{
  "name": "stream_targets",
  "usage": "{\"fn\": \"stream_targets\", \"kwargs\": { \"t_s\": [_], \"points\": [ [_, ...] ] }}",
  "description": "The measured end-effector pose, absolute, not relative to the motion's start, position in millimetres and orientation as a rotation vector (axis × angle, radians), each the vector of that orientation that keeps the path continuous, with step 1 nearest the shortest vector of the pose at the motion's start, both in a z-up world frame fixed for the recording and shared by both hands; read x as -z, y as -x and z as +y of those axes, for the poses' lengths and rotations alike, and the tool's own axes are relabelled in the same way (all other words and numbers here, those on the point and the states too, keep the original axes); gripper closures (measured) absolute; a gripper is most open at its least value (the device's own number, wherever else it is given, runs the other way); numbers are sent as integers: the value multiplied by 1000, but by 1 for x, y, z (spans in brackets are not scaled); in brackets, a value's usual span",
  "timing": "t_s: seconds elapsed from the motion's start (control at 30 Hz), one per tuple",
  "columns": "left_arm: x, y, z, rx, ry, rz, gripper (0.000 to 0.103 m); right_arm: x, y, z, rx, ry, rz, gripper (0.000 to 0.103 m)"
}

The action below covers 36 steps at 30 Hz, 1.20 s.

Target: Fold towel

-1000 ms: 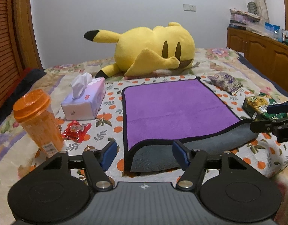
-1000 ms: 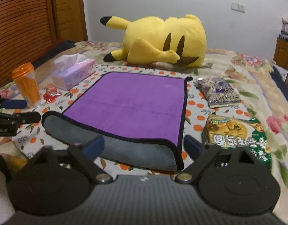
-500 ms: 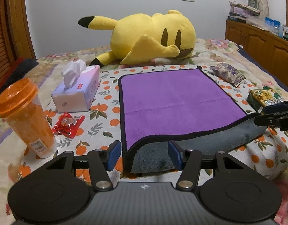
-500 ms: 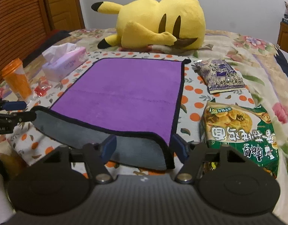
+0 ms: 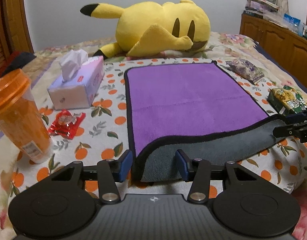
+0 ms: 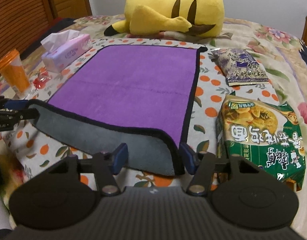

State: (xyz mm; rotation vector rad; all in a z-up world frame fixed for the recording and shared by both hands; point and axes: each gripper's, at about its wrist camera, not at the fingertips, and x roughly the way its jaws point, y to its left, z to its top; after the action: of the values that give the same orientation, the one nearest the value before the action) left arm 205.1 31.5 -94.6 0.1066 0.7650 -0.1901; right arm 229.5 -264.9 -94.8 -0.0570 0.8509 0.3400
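Note:
A purple towel (image 5: 189,102) with a black hem and grey underside lies flat on the bed, also in the right wrist view (image 6: 131,88). Its near edge is turned up, grey side showing. My left gripper (image 5: 153,164) is open, its blue pads on either side of the towel's near left corner. My right gripper (image 6: 153,156) is open, its pads on either side of the near right corner. Each gripper shows in the other's view, at the right edge (image 5: 293,124) and at the left edge (image 6: 11,112), at the lifted edge.
A yellow plush (image 5: 161,28) lies behind the towel. A tissue box (image 5: 77,86), an orange cup (image 5: 19,116) and a red wrapper (image 5: 66,123) are on the left. Snack bags (image 6: 259,132) (image 6: 241,66) lie on the right. A wooden cabinet (image 5: 277,38) stands far right.
Both grippers moved forward and lower toward the towel's near corners, and their jaws narrowed around the turned-up edge. The towel's far part has not moved.

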Motion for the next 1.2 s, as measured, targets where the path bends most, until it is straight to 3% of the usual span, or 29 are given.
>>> {"fn": "stream_targets", "kwargs": {
  "t_s": [0.23, 0.37, 0.43, 0.47, 0.5, 1.2],
  "points": [
    [99, -203, 30, 201, -111, 786, 74, 97, -229, -265, -330, 65, 863, 60],
    [99, -202, 29, 212, -113, 786, 81, 98, -230, -267, -321, 77, 863, 79],
    [100, -202, 29, 221, -108, 792, 88, 99, -231, -268, -320, 79, 861, 83],
    [99, -203, 29, 223, -109, 790, 89, 99, -230, -268, -322, 80, 858, 88],
    [99, -202, 28, 225, -112, 786, 90, 99, -230, -268, -322, 81, 857, 99],
    [64, -185, 27, 244, -70, 644, 96, 78, -230, -278, -320, 56, 722, 99]
  ]
}}
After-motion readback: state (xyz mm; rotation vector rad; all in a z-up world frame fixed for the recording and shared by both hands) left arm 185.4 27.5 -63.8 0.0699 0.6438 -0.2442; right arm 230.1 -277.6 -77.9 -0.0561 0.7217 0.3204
